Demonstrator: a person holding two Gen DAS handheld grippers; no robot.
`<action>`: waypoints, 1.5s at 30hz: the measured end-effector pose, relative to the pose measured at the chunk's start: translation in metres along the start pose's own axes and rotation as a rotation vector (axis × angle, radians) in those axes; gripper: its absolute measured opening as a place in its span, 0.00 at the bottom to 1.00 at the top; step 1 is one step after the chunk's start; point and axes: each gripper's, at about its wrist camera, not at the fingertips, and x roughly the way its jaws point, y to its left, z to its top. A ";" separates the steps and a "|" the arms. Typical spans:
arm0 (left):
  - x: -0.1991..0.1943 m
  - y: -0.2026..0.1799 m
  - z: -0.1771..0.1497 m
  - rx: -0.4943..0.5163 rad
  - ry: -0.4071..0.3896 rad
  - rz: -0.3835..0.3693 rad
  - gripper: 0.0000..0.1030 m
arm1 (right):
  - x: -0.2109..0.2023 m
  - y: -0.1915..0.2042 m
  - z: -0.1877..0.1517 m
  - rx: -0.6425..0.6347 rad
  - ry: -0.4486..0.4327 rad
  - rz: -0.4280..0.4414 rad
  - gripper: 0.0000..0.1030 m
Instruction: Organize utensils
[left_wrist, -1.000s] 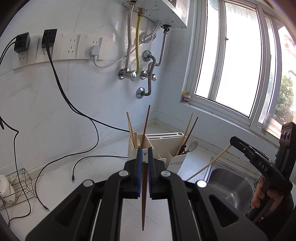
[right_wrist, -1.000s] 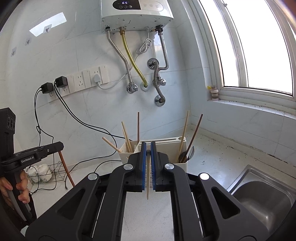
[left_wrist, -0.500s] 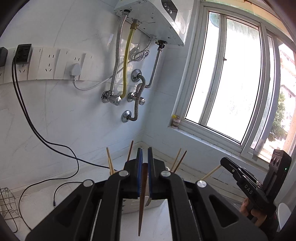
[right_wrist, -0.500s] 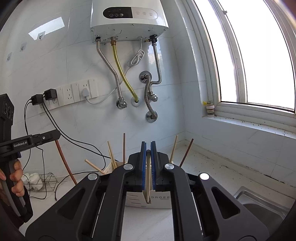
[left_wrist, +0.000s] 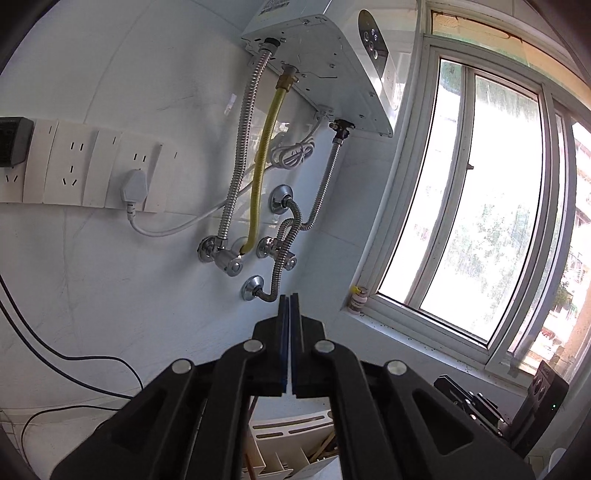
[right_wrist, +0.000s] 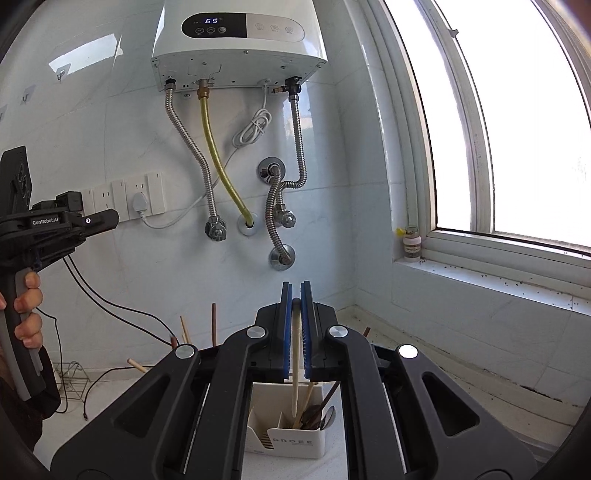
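Pale chopstick (right_wrist: 295, 373) between right gripper (right_wrist: 295, 295) pads, above holder (right_wrist: 286, 435)

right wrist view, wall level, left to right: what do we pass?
left gripper → plugged wall socket → yellow hose → coiled white cable → small bottle on the sill → window

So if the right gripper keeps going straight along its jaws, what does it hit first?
Probably the tiled wall, just below the chrome pipe fitting under the water heater. Nothing else shows in that line, though depth is unclear. The utensil holder sits lower, beneath the right gripper.
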 end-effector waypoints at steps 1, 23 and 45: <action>0.002 0.001 -0.002 0.001 0.008 0.001 0.00 | 0.003 0.000 -0.002 -0.001 0.006 0.001 0.04; -0.051 0.048 -0.107 0.058 0.287 0.083 0.10 | 0.013 0.010 -0.015 -0.020 0.018 0.040 0.04; -0.094 0.110 -0.304 -0.285 0.718 0.402 0.29 | -0.008 0.011 -0.018 -0.002 -0.001 0.079 0.04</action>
